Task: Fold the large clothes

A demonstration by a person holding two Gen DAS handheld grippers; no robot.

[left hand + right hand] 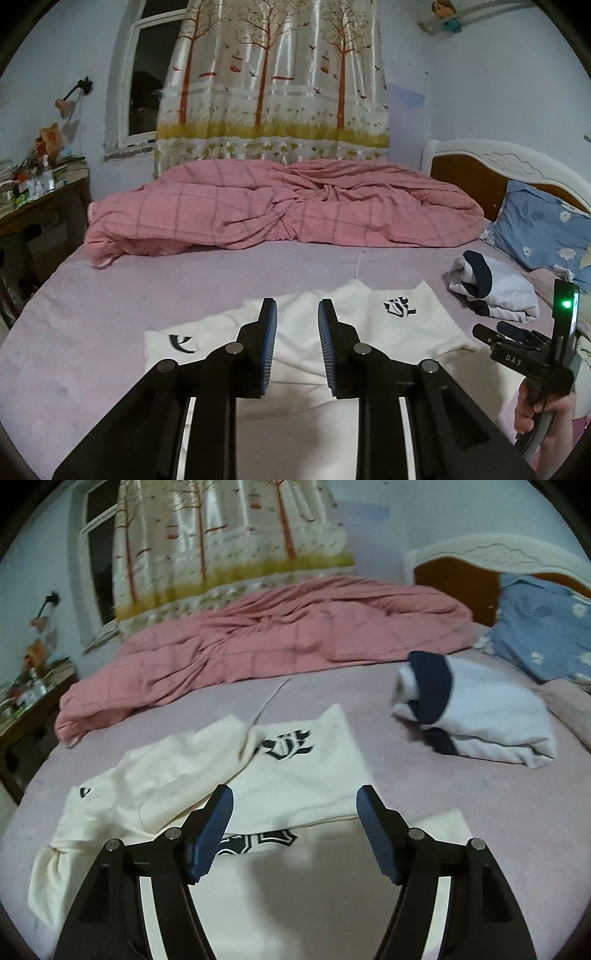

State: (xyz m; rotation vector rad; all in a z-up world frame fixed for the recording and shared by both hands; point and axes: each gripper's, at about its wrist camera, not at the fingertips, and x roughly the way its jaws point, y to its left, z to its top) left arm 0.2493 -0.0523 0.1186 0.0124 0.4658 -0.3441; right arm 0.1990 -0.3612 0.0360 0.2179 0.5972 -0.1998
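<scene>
A cream garment [402, 325] with dark lettering lies partly folded on the lilac bed sheet [184, 273]. My left gripper [297, 306] hovers over its middle, jaws apart with nothing between them. In the right wrist view the same cream garment [295, 775] spreads out ahead, one flap folded over with lettering on top. My right gripper [295, 797] stands wide open above its near edge, holding nothing. The left wrist view also catches the right gripper [517, 343] at the far right, with a hand [546, 417] on its handle.
A folded white and navy garment [480, 716] lies on the sheet to the right. A bunched pink checked quilt [280, 206] fills the far side of the bed. A blue floral pillow [546, 225] leans on the headboard. A cluttered side table [40, 192] stands at left.
</scene>
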